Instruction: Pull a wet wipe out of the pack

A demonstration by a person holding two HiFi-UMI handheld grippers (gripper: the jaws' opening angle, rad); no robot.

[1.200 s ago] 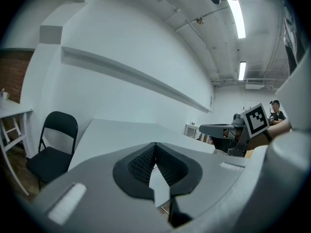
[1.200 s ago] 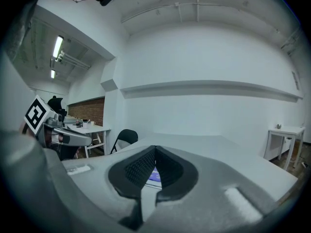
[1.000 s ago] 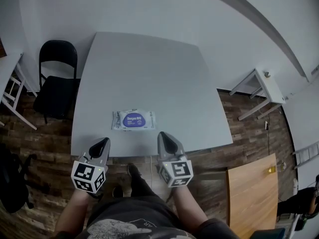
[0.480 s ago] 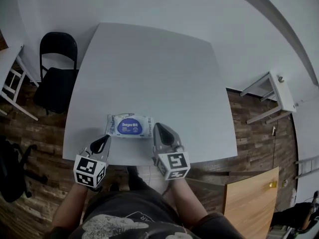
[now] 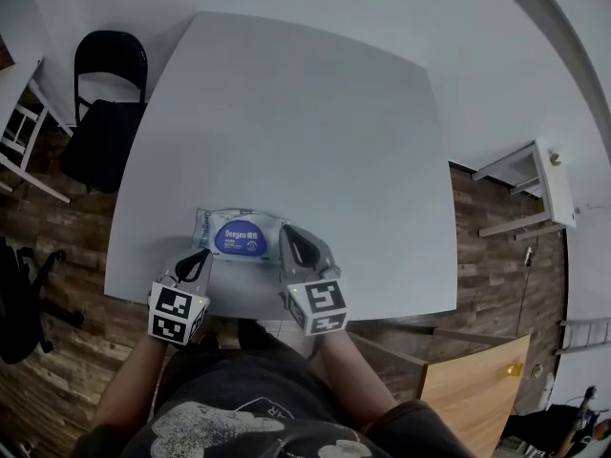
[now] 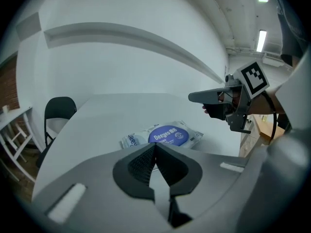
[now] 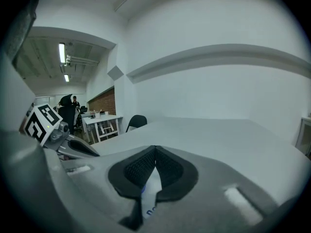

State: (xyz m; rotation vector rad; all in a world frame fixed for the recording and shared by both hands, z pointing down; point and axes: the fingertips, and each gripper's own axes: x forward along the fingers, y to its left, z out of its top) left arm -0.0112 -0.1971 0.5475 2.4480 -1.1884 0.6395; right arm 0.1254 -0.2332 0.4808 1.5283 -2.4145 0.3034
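One wide, pale grey rectangular bench (image 5: 305, 113) is stretching away ahead of the grey hand-held left gripper (image 5: 203, 255) and its twin, the right gripper (image 5: 286, 232). One black metal chair (image 5: 105, 113) is standing well beyond the left gripper, off the bench's left side. Both grippers are pointing over the bench's near edge, each with its jaws pressed together on nothing. One flat white wet-wipe pack with a blue oval label (image 5: 239, 238) is lying just ahead of the left gripper, its right end beneath the right gripper's tip; whether they are touching I cannot tell.
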